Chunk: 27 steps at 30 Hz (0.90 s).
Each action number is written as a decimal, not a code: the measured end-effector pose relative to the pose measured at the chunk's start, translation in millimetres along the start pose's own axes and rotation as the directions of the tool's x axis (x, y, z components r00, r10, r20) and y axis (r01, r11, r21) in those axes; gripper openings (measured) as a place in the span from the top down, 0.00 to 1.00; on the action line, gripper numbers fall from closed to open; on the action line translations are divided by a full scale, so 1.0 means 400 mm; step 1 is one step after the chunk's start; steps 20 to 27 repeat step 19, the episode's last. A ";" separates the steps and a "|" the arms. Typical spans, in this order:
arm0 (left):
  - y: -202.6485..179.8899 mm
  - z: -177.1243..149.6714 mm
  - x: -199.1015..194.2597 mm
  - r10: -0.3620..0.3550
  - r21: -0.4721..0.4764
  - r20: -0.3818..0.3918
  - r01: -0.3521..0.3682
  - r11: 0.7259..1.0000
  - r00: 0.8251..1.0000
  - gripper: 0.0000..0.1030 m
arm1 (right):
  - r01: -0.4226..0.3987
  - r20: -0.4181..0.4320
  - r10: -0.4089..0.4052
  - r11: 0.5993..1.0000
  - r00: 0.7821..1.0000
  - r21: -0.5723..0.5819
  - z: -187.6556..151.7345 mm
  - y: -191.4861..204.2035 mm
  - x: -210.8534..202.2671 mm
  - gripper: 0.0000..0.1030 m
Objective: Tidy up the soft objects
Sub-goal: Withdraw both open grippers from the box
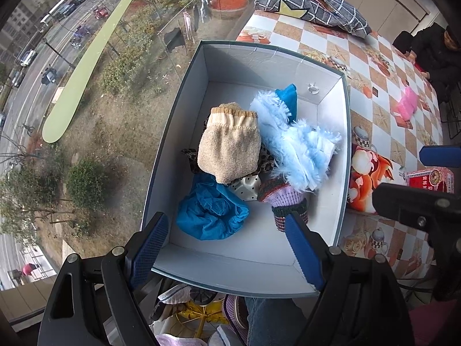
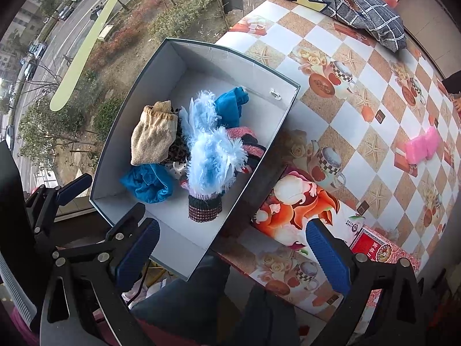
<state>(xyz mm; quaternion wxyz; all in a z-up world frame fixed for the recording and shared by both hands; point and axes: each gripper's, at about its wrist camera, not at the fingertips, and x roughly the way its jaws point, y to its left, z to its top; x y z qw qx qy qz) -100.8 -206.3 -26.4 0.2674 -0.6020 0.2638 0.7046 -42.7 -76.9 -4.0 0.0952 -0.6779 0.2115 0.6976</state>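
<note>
the soft things are already gathered in the box (image 1: 340, 132), an open cardboard one with white walls that sits at the left edge of the table (image 1: 383, 106), right against the window. inside it, a beige knit sock (image 1: 230, 144) lies on top toward the left, and a fluffy light blue piece (image 1: 302, 147) is piled just beside it on the right. a blue cloth (image 1: 210, 213) is bunched at the near left of the floor, and a striped knit sock (image 1: 288, 204) lies at the near right. they sit heaped rather than folded, probably because each was simply dropped in.

the left gripper (image 1: 227, 248) hangs over the near end of the box, pointing down, its jaws spread wide with nothing between them. the right gripper (image 2: 233, 253) hovers over the near right wall of the box and the table beside it, jaws likewise wide and empty. both seem held there to look over the pile.

a pink packet (image 2: 422, 144) lies well apart on the far right of the table; whether it is soft and belongs in the box, i cannot tell.
</note>
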 end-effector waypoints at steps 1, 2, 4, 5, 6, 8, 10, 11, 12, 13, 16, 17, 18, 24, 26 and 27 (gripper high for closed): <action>0.000 0.001 0.001 -0.001 -0.001 -0.001 0.001 1.000 1.000 0.17 | 0.001 0.001 -0.001 1.000 1.000 0.001 0.000 -0.001 0.000 0.01; 0.001 0.001 0.001 0.000 -0.002 -0.001 0.000 1.000 1.000 0.17 | 0.001 0.002 -0.001 1.000 1.000 0.002 0.001 -0.001 -0.001 0.01; 0.002 0.001 0.001 -0.001 -0.002 -0.002 0.001 1.000 1.000 0.17 | 0.001 0.002 -0.001 1.000 1.000 0.001 0.001 -0.001 -0.001 0.01; 0.003 0.002 0.001 -0.001 -0.003 -0.001 0.001 1.000 1.000 0.17 | 0.000 0.001 0.000 1.000 1.000 0.002 0.001 -0.001 -0.001 0.01; 0.003 0.002 0.002 -0.003 -0.003 -0.002 0.003 1.000 1.000 0.17 | 0.000 0.000 0.000 1.000 1.000 0.001 0.001 -0.001 -0.001 0.01; 0.005 0.003 0.004 -0.005 -0.005 -0.004 0.005 1.000 1.000 0.17 | 0.001 -0.003 -0.001 1.000 1.000 0.003 0.001 -0.001 0.001 0.01; 0.007 0.004 0.008 -0.006 -0.009 -0.010 0.006 1.000 1.000 0.17 | 0.002 -0.004 -0.002 1.000 1.000 0.005 0.001 -0.002 0.003 0.01; 0.008 0.004 0.010 -0.008 -0.012 -0.013 0.008 1.000 1.000 0.17 | 0.003 -0.005 -0.003 1.000 1.000 0.006 0.001 -0.002 0.004 0.01; 0.009 0.004 0.010 -0.010 -0.016 -0.016 0.010 1.000 1.000 0.16 | 0.003 -0.005 -0.003 1.000 1.000 0.007 0.001 -0.003 0.004 0.01; 0.011 0.004 0.011 -0.012 -0.019 -0.017 0.012 1.000 1.000 0.16 | 0.003 -0.005 -0.003 1.000 1.000 0.007 0.001 -0.003 0.004 0.01; 0.013 0.005 0.006 -0.045 -0.024 -0.002 0.045 0.999 0.999 0.15 | 0.003 -0.008 -0.002 1.000 1.000 0.012 0.001 -0.007 0.008 0.01; 0.014 0.005 0.000 -0.069 -0.023 0.008 0.069 0.997 0.998 0.15 | 0.004 -0.008 -0.004 1.000 1.000 0.014 0.002 -0.008 0.010 0.01; 0.014 0.005 -0.004 -0.095 -0.024 0.014 0.096 0.995 0.995 0.15 | 0.007 -0.006 -0.006 1.000 1.000 0.016 0.002 -0.010 0.009 0.01; 0.013 0.006 -0.007 -0.107 -0.026 0.019 0.107 0.994 0.994 0.15 | 0.009 -0.004 -0.009 1.000 1.000 0.017 0.002 -0.010 0.009 0.01; 0.013 0.006 -0.007 -0.107 -0.026 0.019 0.107 0.994 0.994 0.15 | 0.009 -0.004 -0.009 1.000 1.000 0.017 0.002 -0.010 0.009 0.01; 0.013 0.006 -0.007 -0.107 -0.026 0.019 0.107 0.994 0.994 0.15 | 0.009 -0.004 -0.009 1.000 1.000 0.017 0.002 -0.010 0.009 0.01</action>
